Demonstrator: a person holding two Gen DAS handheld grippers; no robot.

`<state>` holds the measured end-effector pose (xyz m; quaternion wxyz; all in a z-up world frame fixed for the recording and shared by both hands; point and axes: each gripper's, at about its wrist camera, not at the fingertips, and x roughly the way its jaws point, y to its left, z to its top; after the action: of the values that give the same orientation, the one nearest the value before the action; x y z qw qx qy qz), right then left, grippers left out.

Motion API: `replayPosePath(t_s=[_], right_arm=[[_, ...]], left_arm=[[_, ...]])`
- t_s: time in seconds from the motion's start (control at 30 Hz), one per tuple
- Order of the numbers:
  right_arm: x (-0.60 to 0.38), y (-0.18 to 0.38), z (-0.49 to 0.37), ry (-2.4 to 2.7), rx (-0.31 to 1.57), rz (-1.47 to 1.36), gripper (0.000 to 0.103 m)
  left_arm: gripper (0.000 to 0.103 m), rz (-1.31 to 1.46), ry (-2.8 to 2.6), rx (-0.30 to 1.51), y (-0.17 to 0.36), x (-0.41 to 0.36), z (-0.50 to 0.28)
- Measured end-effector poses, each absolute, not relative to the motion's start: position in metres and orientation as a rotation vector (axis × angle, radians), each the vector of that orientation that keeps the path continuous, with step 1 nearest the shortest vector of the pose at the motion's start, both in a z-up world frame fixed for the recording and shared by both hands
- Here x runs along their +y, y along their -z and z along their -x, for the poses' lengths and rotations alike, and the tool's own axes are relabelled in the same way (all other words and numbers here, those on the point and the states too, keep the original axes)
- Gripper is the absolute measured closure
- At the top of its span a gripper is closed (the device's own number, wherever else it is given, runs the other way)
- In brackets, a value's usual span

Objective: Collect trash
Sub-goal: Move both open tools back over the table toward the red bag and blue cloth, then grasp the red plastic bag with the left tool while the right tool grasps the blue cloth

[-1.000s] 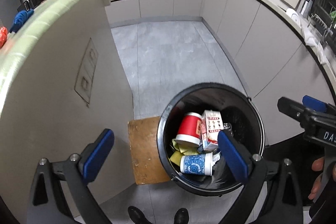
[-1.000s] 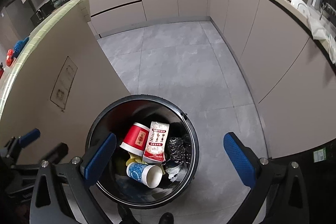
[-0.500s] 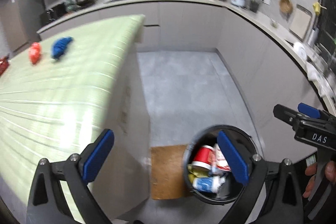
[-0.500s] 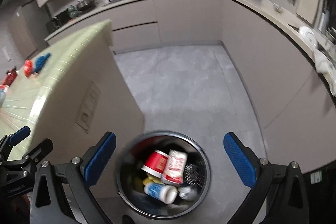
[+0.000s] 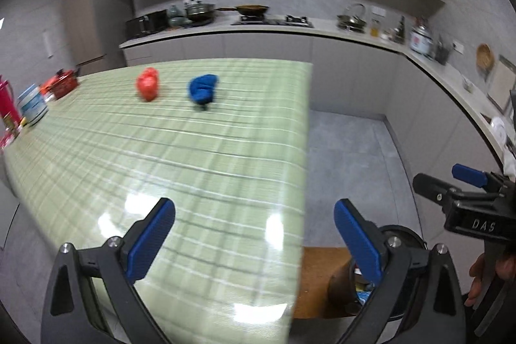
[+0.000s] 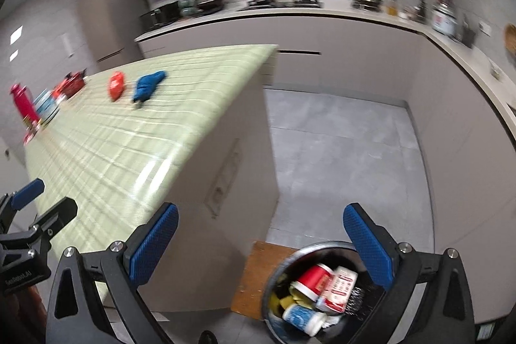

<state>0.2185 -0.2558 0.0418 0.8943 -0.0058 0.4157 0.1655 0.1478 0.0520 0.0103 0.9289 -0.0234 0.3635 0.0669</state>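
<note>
A crumpled red bag (image 5: 147, 84) and a crumpled blue bag (image 5: 202, 88) lie on the far part of the green plaid table (image 5: 180, 157); both also show in the right wrist view, red bag (image 6: 116, 85) and blue bag (image 6: 147, 87). The black trash bin (image 6: 322, 295) stands on the floor by the table's end, holding a red cup (image 6: 314, 278), a white packet and a blue cup. My left gripper (image 5: 254, 237) is open and empty over the table's near corner. My right gripper (image 6: 261, 244) is open and empty above the floor beside the bin.
A red bottle (image 6: 22, 102), a tin and red boxes stand at the table's far left. A brown board (image 6: 254, 276) lies on the floor next to the bin. Kitchen counters (image 5: 354, 34) with pots run along the back and right walls.
Both grippers have lifted and tilted up from over the bin toward the table. The table top and its two bags now fill the views; the bin has dropped to the bottom edge.
</note>
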Motion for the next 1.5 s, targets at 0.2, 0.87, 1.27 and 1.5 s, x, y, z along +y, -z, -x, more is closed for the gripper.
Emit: replayPosePath(t_s=[0.2,0.87,1.27,1.5], right_arm=[[-0.210,-0.053,-0.216,-0.435,0.837,0.034,0.000],[-0.033,-0.057,-0.296,-0.503,0.809,0.131,0.001],[0.055,-0.018,-0.393,-0.446,0.896,0.116,0.026],[0.081,0.019,-0.443,-0.422,0.962,0.116,0.031]], left_arm=[[0.004,0.089,-0.211,0.722,-0.016,0.093,-0.133],[0.010,0.214,-0.245,0.707,-0.003,0.259,-0.216],[0.018,0.229,-0.131,0.780,0.023,0.325,-0.329],[0.021,0.232,-0.071,0.829,0.043,0.335,-0.391]])
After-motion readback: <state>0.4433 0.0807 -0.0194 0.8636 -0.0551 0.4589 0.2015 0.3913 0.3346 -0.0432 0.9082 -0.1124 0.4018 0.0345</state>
